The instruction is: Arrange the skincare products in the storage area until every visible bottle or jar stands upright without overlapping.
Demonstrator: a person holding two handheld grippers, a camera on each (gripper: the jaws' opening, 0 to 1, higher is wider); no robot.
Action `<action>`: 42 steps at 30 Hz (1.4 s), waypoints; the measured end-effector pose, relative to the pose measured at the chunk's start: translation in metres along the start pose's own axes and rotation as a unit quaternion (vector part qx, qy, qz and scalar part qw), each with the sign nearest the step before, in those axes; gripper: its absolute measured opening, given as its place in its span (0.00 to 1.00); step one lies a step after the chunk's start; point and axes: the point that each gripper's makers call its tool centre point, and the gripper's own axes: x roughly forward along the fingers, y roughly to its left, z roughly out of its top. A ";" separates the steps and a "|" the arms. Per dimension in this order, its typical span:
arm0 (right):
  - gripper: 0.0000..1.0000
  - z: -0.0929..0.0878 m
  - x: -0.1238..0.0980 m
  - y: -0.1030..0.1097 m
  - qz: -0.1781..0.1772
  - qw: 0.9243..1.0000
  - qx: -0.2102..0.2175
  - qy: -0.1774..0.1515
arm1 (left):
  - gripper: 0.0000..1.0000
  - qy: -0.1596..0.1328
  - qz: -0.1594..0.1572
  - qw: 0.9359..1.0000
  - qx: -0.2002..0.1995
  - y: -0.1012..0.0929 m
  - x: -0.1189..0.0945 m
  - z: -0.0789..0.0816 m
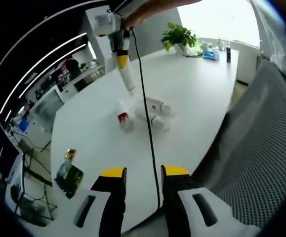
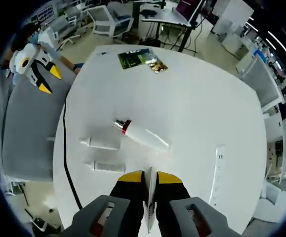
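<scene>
Three skincare bottles (image 2: 142, 135), all lying flat

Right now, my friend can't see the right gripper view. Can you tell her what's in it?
Three white plastic skincare tubes lie on their sides on a round white table: a red-collared white tube, a plain white tube and a smaller white tube. The yellow-tipped right claw rises at the bottom, jaws nearly together, with the left claw at the far left and a green packet beyond.

No legible text, brand, number or sign appears in either view: the tubes (image 2: 143, 134) on the white table (image 2: 197, 103) and the green packet (image 2: 138, 58) at 12 o'clock bear markings too small to read.
</scene>
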 end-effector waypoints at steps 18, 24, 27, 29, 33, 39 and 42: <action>0.00 0.006 0.016 -0.011 0.029 0.999 -0.016 0.016 | 0.24 0.000 -0.002 1.000 -0.017 0.000 0.000 -0.001; 0.00 -0.001 0.023 -0.006 0.041 0.999 -0.012 0.023 | 0.23 0.003 -0.003 1.000 -0.017 -0.001 0.000 -0.002; 0.00 -0.004 0.025 -0.005 0.043 0.999 -0.012 0.025 | 0.24 0.004 -0.005 1.000 -0.016 -0.002 0.000 -0.003; 0.00 -0.006 0.027 -0.004 0.043 0.999 -0.011 0.026 | 0.23 0.003 -0.005 1.000 -0.014 -0.002 0.000 -0.002; 0.00 -0.012 0.031 -0.002 0.055 0.998 -0.011 0.033 | 0.20 0.003 -0.013 1.000 -0.019 -0.005 0.001 -0.002; 0.00 -0.015 0.028 -0.002 0.050 0.998 -0.009 0.031 | 0.19 0.000 -0.011 1.000 -0.021 -0.004 0.000 -0.002; 0.00 -0.017 0.026 -0.004 0.043 0.999 -0.005 0.025 | 0.19 -0.003 -0.015 1.000 -0.018 -0.006 0.000 -0.001</action>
